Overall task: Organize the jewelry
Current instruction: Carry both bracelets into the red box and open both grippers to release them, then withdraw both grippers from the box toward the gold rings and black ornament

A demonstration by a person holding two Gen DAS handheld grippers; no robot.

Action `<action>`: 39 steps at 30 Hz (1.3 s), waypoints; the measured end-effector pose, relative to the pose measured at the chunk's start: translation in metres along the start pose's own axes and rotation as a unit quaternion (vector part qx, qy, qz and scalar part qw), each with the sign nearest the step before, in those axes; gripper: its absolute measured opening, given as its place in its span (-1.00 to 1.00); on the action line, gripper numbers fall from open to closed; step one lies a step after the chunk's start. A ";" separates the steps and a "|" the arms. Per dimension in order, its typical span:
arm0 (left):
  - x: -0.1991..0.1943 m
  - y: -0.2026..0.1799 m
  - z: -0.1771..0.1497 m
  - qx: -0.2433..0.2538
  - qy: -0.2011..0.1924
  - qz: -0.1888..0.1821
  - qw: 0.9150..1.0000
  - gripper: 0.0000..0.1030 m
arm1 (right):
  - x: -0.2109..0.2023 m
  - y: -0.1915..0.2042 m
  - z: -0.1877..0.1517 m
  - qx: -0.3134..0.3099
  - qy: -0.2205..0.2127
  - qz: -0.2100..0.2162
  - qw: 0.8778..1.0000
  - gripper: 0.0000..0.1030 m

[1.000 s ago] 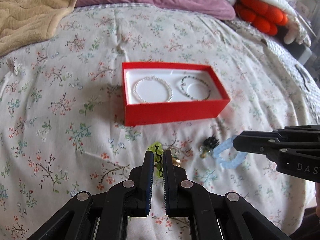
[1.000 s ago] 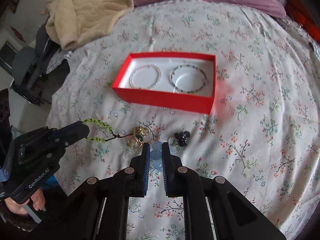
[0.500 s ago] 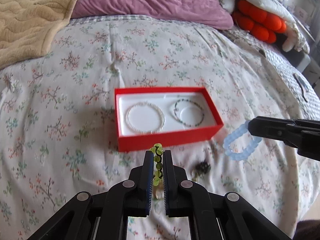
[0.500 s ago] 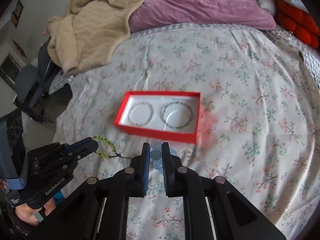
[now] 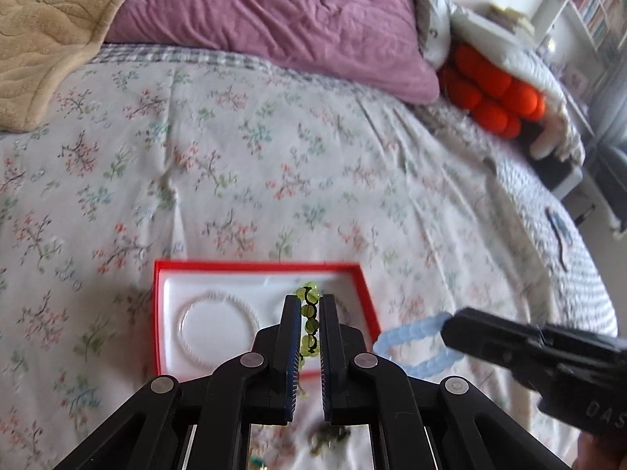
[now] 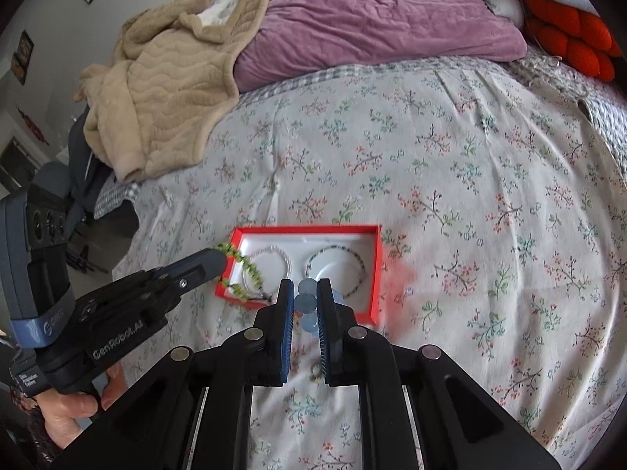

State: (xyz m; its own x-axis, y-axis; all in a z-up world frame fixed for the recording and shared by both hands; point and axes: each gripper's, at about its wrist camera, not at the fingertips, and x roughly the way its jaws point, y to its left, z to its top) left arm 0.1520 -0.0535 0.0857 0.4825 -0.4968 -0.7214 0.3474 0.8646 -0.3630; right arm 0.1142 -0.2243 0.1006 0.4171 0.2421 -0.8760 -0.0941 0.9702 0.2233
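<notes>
Jewelry sits in two places at once: part of it in the red box [image 6: 354,274] on the bed [image 6: 450,180], part of it hanging from my two grippers above the box's near edge.

From the left wrist view, my left gripper [image 5: 307,305] has its jaws pinching a green bead bracelet [image 5: 309,323], which dangles between them in front of the box. The same bracelet [image 6: 243,262] shows in the right wrist view at about 9 o'clock from the box, hanging from the left gripper's tip over the box's left end.

My right gripper [image 6: 305,290] has its jaws pressed onto a pale blue bead bracelet [image 6: 305,301]. In the left wrist view this blue loop [image 5: 415,348] hangs at 3 o'clock from the box, just beside its right wall.

Inside the box, on the white liner, a white bead bracelet [image 6: 270,260] lies at 9 o'clock and a dark multicoloured bracelet [image 6: 337,270] at 3 o'clock, apart from each other.

A small ring [image 6: 314,372] lies on the flowered bedspread at 6 o'clock from the box, seen between my right jaws. I see a purple pillow [image 6: 372,19] at 12 o'clock and a beige blanket [image 6: 164,90] at about 10 o'clock. A hand [image 6: 74,411] grips the left gripper's handle at the lower left.
</notes>
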 end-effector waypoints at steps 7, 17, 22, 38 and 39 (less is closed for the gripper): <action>0.041 0.027 -0.008 0.020 0.026 0.087 0.996 -0.94 | 0.011 -0.001 0.009 0.010 -0.006 0.004 1.000 -0.76; 0.043 0.042 -0.018 0.032 0.042 0.130 0.990 -0.41 | 0.040 0.005 0.015 0.006 0.005 -0.003 1.000 -0.76; 0.032 0.046 -0.021 0.045 0.037 0.154 0.986 -0.17 | 0.054 0.015 0.013 -0.002 0.017 -0.001 1.000 -0.76; 0.030 0.049 -0.033 0.056 0.049 0.173 0.982 -0.06 | 0.092 -0.013 0.013 -0.015 0.039 -0.082 0.996 -0.76; 0.030 0.048 -0.032 0.056 0.049 0.173 0.982 -0.04 | 0.092 -0.015 0.014 -0.014 0.039 -0.086 0.995 -0.75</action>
State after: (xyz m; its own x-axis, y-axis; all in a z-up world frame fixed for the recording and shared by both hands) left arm 0.1571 -0.0250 0.0274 0.5085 -0.1609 -0.8459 0.2656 0.9638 -0.0236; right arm 0.1662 -0.2166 0.0229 0.3573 0.0714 -0.9313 -0.0526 0.9970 0.0563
